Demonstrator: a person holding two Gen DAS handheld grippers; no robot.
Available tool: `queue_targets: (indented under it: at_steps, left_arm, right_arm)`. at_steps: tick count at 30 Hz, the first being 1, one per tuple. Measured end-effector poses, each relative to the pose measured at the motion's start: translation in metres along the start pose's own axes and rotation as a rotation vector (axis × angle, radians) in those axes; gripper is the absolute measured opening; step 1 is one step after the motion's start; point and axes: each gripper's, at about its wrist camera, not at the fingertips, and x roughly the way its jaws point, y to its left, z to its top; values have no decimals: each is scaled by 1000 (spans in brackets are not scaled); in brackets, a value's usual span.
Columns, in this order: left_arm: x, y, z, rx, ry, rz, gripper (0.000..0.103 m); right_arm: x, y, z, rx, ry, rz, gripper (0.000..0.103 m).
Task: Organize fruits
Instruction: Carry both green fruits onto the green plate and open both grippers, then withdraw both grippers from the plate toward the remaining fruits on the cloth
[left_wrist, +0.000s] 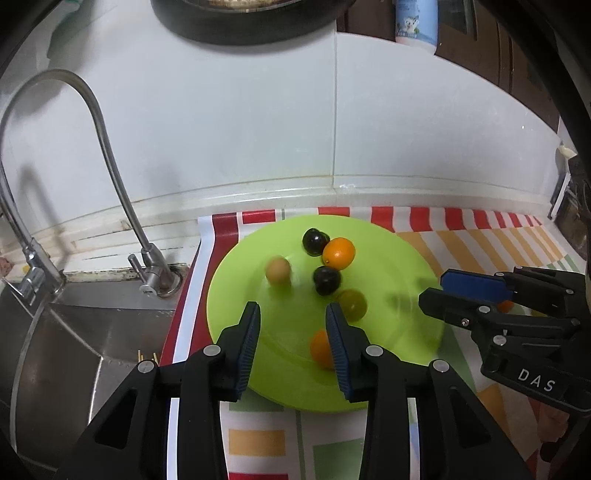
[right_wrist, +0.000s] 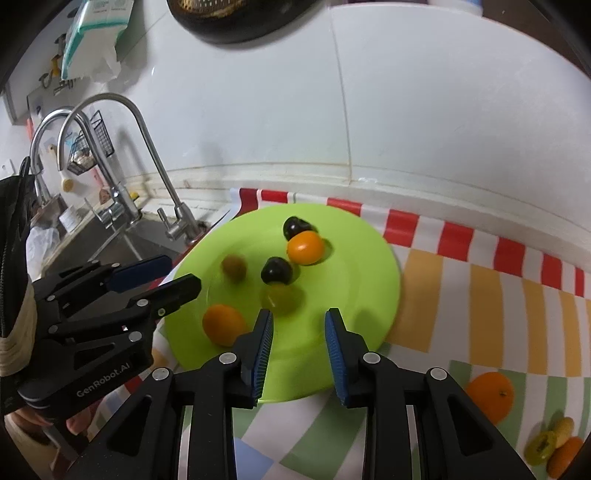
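My left hand-held gripper (left_wrist: 292, 321) and right hand-held gripper (right_wrist: 298, 328) hung empty, jaws apart, over the plate (left_wrist: 399, 258), where six fruits (left_wrist: 338, 252) lay loose, some blurred.

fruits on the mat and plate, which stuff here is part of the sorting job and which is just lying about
Part of the job:
- green plate
- two dark fruits
- orange fruits on the plate
- blurred greenish fruits
- orange and small fruit pile on the mat

Lying about:
- faucets
- sink
- dark pan
- bottle
- tissue pack
- wire rack
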Motion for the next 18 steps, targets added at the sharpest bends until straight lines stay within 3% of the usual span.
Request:
queue_targets:
  at_steps: [5, 8, 13, 15, 18]
  left_arm:
    - [-22, -5, 2, -22, -24, -1, 39]
    - [-35, -9, 2, -29, -41, -12, 43]
    - [-60, -23, 0, -5, -81, -13, 52]
    - [-70, -29, 0, 0, -96, -18, 54]
    - [-84, -41, 0, 15, -123, -20, 61]
  right_arm:
    - [-23, 1, 0, 4, -38, -5, 31]
    - [-40, 2, 0, -8, -70, -17, 39]
    - [-69, 3, -2, -11, -118, -32, 39]
    - [-83, 1, -4, -7, -138, -48, 46]
    - [-104, -3, -8, -8, -176, -79, 49]
